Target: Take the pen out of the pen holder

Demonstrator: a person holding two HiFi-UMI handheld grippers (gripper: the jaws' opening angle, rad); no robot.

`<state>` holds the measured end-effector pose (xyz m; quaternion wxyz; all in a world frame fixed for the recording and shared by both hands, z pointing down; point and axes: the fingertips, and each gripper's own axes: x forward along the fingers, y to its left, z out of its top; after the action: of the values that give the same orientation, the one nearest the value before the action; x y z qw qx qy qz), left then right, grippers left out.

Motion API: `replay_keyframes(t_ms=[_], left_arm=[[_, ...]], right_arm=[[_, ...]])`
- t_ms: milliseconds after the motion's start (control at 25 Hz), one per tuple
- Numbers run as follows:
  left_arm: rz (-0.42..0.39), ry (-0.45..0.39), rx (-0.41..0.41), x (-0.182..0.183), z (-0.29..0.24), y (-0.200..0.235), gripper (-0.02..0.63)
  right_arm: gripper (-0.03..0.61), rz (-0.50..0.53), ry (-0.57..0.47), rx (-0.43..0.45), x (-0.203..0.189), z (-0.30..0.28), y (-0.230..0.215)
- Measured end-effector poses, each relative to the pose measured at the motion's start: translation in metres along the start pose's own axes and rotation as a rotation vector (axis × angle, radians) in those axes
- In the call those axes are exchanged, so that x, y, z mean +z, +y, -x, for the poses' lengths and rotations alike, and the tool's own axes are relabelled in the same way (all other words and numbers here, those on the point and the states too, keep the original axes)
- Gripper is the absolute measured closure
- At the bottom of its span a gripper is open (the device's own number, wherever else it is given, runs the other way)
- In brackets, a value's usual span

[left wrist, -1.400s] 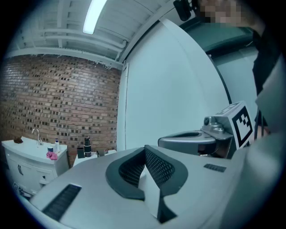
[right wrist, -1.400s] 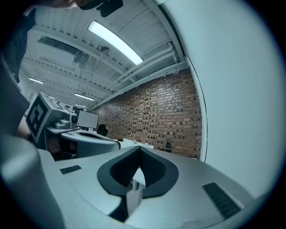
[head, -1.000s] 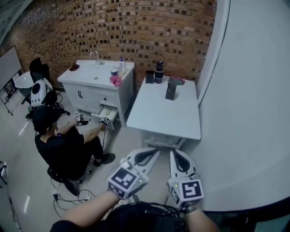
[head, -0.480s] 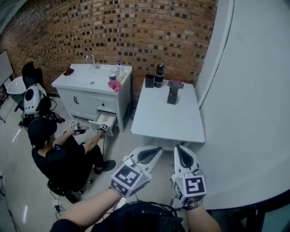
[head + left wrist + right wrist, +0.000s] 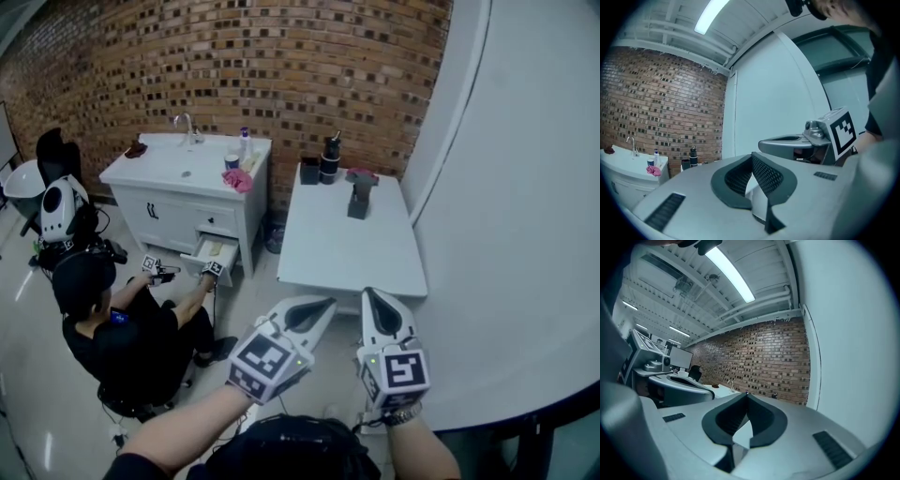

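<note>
Left gripper (image 5: 323,307) and right gripper (image 5: 373,294) hang low and side by side in front of the person's body, well short of the white desk (image 5: 352,246). Both are closed with nothing in them: in each gripper view the jaw tips meet, and only a small gap shows behind them. Held like this, they look to be in a carrying pose while the person is on the way over, not set up for a grasp. The task's things are well away, at the far end of the desk by the brick wall (image 5: 281,66). A dark upright piece standing alone there is most likely the pen holder (image 5: 357,201), with a black bottle (image 5: 330,157) and a small black box (image 5: 309,171) behind it. The pen is too small to make out from here. Nothing of the task looks started. My guess is that one gripper will need to open before it comes down over the holder.
</note>
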<state>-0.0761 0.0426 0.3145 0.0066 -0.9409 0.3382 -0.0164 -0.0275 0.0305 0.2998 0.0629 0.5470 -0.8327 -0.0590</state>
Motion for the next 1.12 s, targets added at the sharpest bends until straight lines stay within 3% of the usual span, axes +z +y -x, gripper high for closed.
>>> replay_keyframes(t_ms=[480,840,1120], left_arm=[[-0.009,0.020,0.002,-0.007,-0.037,0.038,0.611],[-0.026,0.053,0.002,-0.023,-0.116,0.096,0.611],[0.011,0.101,0.008,-0.035,-0.199,0.152,0.611]], right_arm=[[0.565,-0.014,0.013,-0.020,-0.013,-0.052,-0.028],[0.554,-0.055,0.026,-0.018,-0.036,-0.132,-0.083],[0.535,-0.091,0.077,-0.031,-0.058,-0.211,-0.148]])
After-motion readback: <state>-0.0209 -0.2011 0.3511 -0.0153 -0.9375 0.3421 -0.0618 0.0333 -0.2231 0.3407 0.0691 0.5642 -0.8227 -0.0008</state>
